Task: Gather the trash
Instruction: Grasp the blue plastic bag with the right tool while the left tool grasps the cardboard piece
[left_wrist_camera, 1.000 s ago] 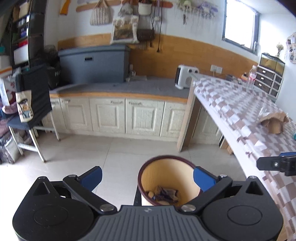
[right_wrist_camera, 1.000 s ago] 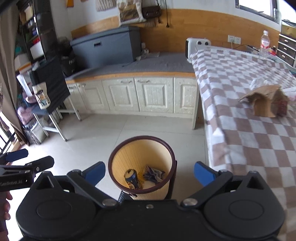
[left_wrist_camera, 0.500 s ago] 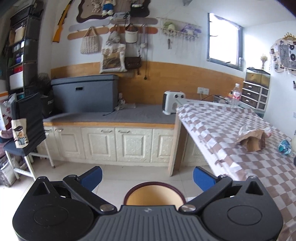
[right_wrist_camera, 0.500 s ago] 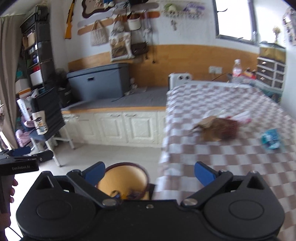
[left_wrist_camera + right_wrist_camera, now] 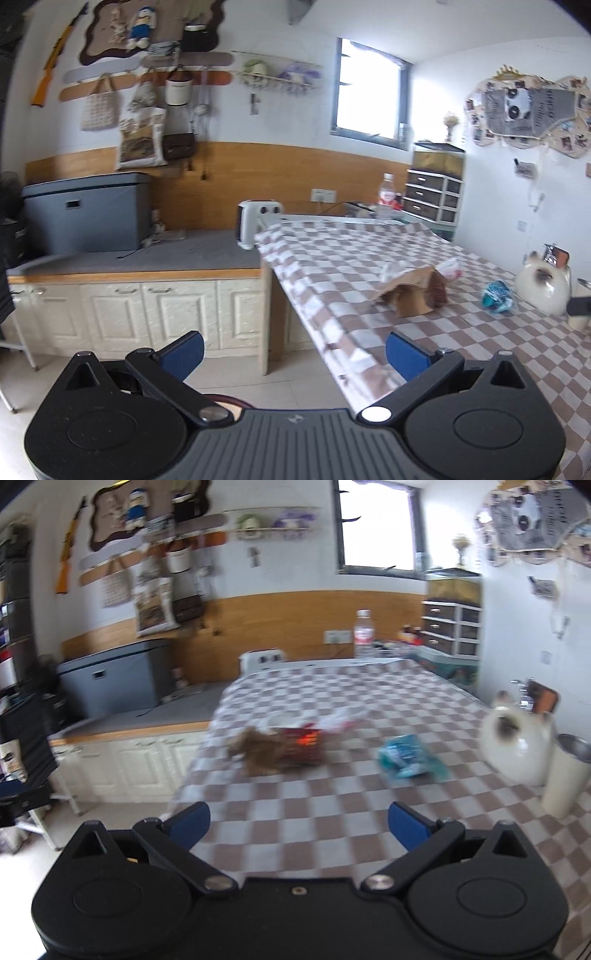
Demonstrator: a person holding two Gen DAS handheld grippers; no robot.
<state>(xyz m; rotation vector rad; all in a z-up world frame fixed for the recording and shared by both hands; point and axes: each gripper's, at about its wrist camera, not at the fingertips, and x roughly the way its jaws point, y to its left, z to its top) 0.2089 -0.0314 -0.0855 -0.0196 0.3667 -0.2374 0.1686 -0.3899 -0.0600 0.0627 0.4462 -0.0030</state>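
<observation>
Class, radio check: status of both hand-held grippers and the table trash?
Both hand-held grippers open, empty. Crumpled brown paper bag and teal wrapper on checkered tablecloth. Nothing between.

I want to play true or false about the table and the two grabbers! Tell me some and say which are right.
1. Both grabbers are open and hold nothing. True: the left gripper and the right gripper are both wide open and empty.
2. A crumpled brown paper bag lies on the checked cloth. True.
3. The blue wrapper is already in a grabber. False: it lies on the cloth, apart from both.
4. The water bottle lies on its side. False: it stands upright at the far end.
5. A cat-shaped jar sits right of the wrapper. True.
</observation>
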